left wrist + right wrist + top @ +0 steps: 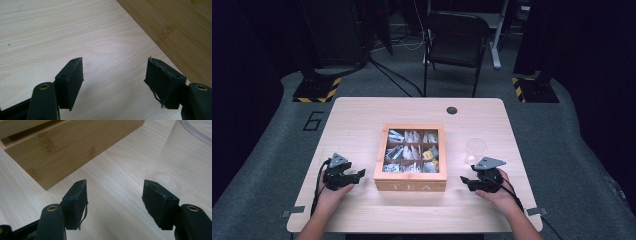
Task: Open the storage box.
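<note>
One overhead cam, two jaw cams.
High view looks down, 12 o'clock; both jaw cams sit close, sharing the square bamboo tea box.

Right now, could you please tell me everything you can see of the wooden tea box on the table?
The tea box is a square, light wooden box, apparently bamboo, with TEA lettered on its front wall. It has no lid on and is divided into nine compartments, three by three, holding mostly pale sachets, with some yellow in the right-hand ones. It sits flat at the middle of the table, between the two grippers, neither touching it.
</note>
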Demonstrator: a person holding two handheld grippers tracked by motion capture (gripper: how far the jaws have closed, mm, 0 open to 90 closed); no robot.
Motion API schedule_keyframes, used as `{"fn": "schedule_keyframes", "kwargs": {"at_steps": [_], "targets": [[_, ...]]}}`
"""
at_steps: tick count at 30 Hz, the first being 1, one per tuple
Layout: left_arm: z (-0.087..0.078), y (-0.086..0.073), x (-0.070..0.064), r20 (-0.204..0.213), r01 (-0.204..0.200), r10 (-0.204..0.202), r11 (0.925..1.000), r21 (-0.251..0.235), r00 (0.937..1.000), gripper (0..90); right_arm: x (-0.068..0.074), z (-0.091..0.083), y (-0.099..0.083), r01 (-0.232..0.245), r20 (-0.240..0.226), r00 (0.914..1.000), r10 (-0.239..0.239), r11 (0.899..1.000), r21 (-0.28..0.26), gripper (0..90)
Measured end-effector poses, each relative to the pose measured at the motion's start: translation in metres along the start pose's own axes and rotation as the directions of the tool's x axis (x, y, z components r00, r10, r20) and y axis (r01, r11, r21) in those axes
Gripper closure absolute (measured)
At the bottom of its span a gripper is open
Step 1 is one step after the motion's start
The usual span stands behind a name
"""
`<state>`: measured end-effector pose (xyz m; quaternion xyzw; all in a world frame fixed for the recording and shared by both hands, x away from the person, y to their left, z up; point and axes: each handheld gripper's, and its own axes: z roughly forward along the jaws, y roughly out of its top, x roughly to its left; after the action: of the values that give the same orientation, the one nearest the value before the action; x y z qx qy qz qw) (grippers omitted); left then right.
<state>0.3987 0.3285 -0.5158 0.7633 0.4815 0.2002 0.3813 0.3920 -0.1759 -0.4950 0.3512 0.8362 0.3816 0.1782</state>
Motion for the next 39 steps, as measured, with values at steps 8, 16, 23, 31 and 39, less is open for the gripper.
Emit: {"fn": "schedule_keyframes", "kwargs": {"at_steps": [8, 16, 23, 31, 39], "targets": [[-0.004, 0.002, -0.003, 0.02, 0.001, -0.001, 1.0, 0.002, 0.9998, 37.1, 0.006, -0.005, 0.007, -0.008, -0.015, 0.9999, 0.008, 1.0, -0.012, 42.0], [-0.01, 0.004, -0.01, 0.021, -0.011, 0.012, 0.9997, -0.023, 0.9997, 39.7, 0.013, -0.01, 0.013, -0.013, -0.024, 0.9996, 0.012, 0.999, -0.044, 45.8], [-0.019, 0.006, -0.017, 0.027, -0.02, 0.021, 0.9993, -0.033, 0.9994, 42.5, 0.018, -0.015, 0.016, -0.012, -0.048, 0.9988, 0.008, 0.998, -0.066, 46.6], [-0.027, 0.006, -0.025, 0.037, -0.028, 0.03, 0.9981, -0.056, 0.9989, 43.1, 0.025, -0.019, 0.019, -0.004, -0.075, 0.9972, -0.002, 0.997, -0.083, 48.1], [-0.031, 0.007, -0.031, 0.061, -0.034, 0.038, 0.9976, -0.06, 0.9974, 47.6, 0.038, -0.023, 0.022, 0.021, -0.106, 0.9938, -0.032, 0.994, -0.105, 52.9]]}}
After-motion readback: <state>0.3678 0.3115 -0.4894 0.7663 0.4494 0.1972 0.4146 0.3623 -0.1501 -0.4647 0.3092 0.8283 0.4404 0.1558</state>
